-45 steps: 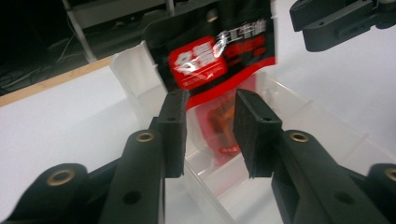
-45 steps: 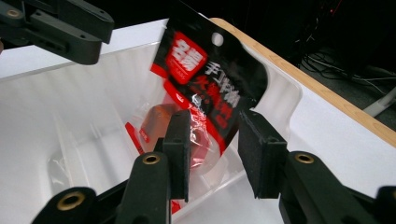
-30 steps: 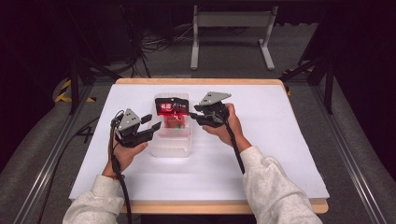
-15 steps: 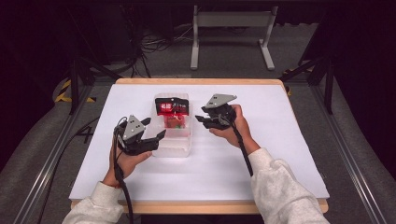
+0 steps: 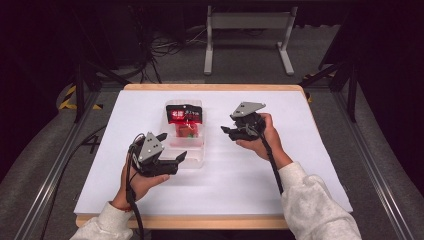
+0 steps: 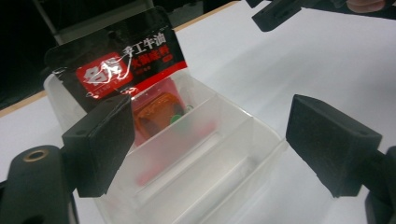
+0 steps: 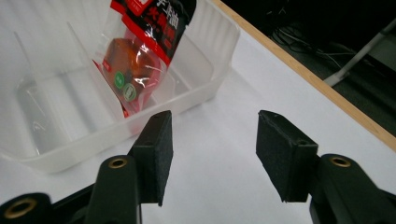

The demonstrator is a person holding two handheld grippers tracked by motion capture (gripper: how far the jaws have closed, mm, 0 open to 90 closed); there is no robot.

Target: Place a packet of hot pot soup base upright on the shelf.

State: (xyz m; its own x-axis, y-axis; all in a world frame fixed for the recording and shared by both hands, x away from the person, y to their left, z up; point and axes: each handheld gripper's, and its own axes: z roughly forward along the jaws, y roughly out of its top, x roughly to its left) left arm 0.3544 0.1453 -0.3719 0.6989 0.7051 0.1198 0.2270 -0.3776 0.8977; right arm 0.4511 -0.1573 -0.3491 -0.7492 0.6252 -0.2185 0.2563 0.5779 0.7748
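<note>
A clear plastic divided box stands mid-table on the white sheet. A black-and-red sauce packet leans upright in its far compartment, its top sticking above the rim. My left gripper is open at the box's near left corner, with the box's near end between its jaws and untouched. The packet rises behind the left pad. My right gripper is open and empty, to the right of the box and apart from it. From the right gripper I see the box wall and the packet.
The white sheet covers a wood-edged table. The box's near compartments hold nothing. Beyond the far edge, a metal stand and cables lie on the dark floor. The right gripper's jaw shows far off in the left gripper view.
The right gripper has drawn away from the box to the right. The left gripper has slid back toward the person, to the box's near corner. The packet stays in the box.
</note>
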